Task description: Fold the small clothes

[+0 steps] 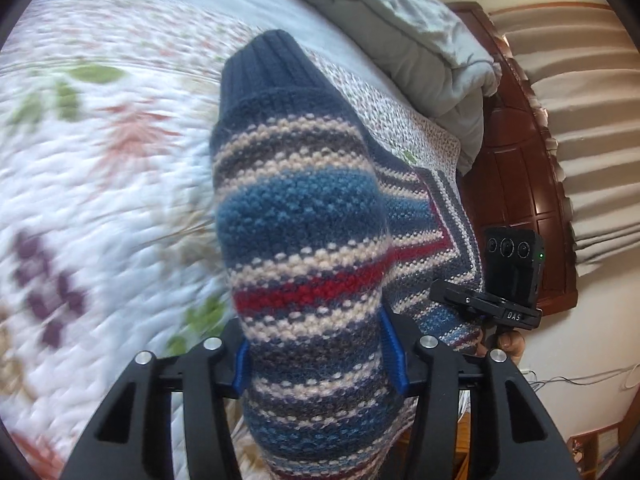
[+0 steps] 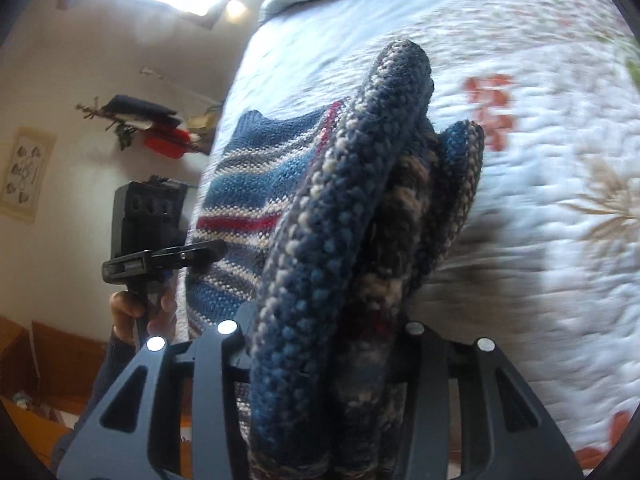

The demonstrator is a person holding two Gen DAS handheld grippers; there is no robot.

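Note:
A small knitted sweater (image 1: 296, 208) with blue, cream, grey and red stripes hangs lifted above the bed. My left gripper (image 1: 318, 360) is shut on it, blue pads (image 1: 394, 354) pressing a thick fold, and a sleeve with a navy cuff (image 1: 264, 68) points away from me. In the right wrist view my right gripper (image 2: 326, 344) is shut on a bunched roll of the same sweater (image 2: 340, 200); its pads are hidden by the knit. The striped body (image 2: 256, 184) stretches between both grippers. Each view shows the other gripper (image 1: 456, 294) (image 2: 208, 254) gripping the far edge, with a hand below.
A white quilt (image 1: 100, 160) (image 2: 520, 240) with flower prints covers the bed under the sweater. A crumpled grey duvet (image 1: 420, 40) lies at the head end against a dark wooden headboard (image 1: 520, 160). A wall shelf with dark and red items (image 2: 152, 128) sits left of the bed.

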